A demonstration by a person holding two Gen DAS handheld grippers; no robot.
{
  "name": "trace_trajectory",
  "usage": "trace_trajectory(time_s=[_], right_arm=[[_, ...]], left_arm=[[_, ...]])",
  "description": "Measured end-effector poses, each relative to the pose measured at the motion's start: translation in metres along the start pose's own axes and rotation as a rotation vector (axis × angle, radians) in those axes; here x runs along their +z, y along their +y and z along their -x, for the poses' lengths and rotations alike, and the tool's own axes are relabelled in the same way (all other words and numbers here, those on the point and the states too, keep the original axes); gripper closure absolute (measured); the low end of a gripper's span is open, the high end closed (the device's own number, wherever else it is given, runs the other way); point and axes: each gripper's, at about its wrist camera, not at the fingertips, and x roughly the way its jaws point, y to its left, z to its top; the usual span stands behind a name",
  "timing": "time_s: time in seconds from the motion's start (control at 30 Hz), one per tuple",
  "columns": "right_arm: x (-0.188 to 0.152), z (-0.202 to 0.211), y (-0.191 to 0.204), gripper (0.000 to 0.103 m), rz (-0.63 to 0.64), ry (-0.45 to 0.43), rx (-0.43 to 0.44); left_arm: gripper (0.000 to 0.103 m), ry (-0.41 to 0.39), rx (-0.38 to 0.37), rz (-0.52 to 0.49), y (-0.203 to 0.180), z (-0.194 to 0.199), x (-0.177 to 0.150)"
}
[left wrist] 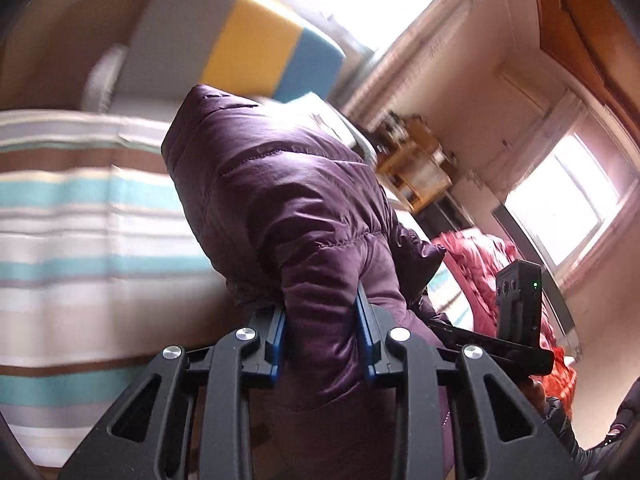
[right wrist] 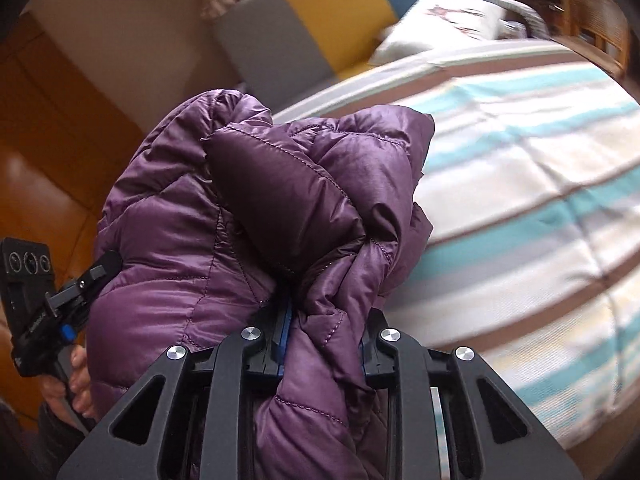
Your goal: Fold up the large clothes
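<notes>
A purple quilted puffer jacket (left wrist: 288,208) hangs bunched between both grippers, held up over the bed. My left gripper (left wrist: 322,312) is shut on a thick fold of it. My right gripper (right wrist: 326,320) is shut on another bunched fold of the same jacket (right wrist: 240,208). The right gripper's body (left wrist: 516,312) shows at the right of the left wrist view. The left gripper's body (right wrist: 44,296) and the hand on it show at the left of the right wrist view. Both sets of fingertips are mostly buried in fabric.
A bed with a striped white, teal and brown cover (right wrist: 520,184) lies below. A grey, yellow and blue headboard (right wrist: 320,24) and a white pillow (right wrist: 440,20) stand at its end. A red jacket (left wrist: 480,272) lies on the bed. Wooden floor (right wrist: 48,168) is at left.
</notes>
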Motion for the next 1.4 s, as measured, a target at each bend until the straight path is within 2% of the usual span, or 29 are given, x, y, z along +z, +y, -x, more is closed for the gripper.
trace_trajectory(time_s=[0.13,0.27,0.37,0.5,0.57,0.63,0.77,0.93,1.03,1.1,1.2,1.27,1.4], right_arm=[[0.02,-0.034,0.077,0.08,0.118,0.005,0.089],[0.034,-0.071,0.141,0.08,0.206,0.027,0.15],[0.038,-0.107,0.178,0.08,0.257,0.064,0.164],[0.029,-0.151,0.21,0.08,0.298,0.123,0.163],[0.023,-0.165,0.217,0.079,0.317,0.132,0.147],[0.022,-0.174,0.219,0.078,0.323,0.132,0.127],[0.013,-0.187,0.214,0.076,0.338,0.136,0.09],[0.004,-0.192,0.21,0.075,0.328,0.133,0.08],[0.005,-0.183,0.211,0.068,0.317,0.129,0.077],[0.005,-0.169,0.201,0.052,0.29,0.123,0.084],[0.002,-0.148,0.199,0.048,0.275,0.093,0.103],[0.0,-0.137,0.2,0.041,0.287,0.067,0.096],[-0.009,-0.115,0.204,0.04,0.337,0.014,0.081]], left_arm=[[0.075,-0.095,0.091,0.027,0.042,0.061,0.014],[0.075,-0.156,0.171,0.063,0.083,0.106,0.025],[0.075,-0.166,0.246,0.094,0.116,0.127,0.024],[0.074,-0.124,0.349,0.162,0.165,0.135,0.009],[0.068,-0.078,0.413,0.199,0.184,0.128,-0.003],[0.063,-0.083,0.439,0.224,0.19,0.119,-0.009],[0.06,-0.093,0.509,0.189,0.185,0.111,-0.028],[0.057,-0.089,0.533,0.218,0.197,0.106,-0.03],[0.055,-0.094,0.554,0.234,0.19,0.116,-0.024],[0.052,-0.106,0.567,0.242,0.183,0.125,-0.023],[0.047,-0.128,0.593,0.236,0.169,0.137,-0.026],[0.044,-0.145,0.612,0.229,0.159,0.145,-0.028],[0.04,-0.171,0.639,0.197,0.143,0.153,-0.034]])
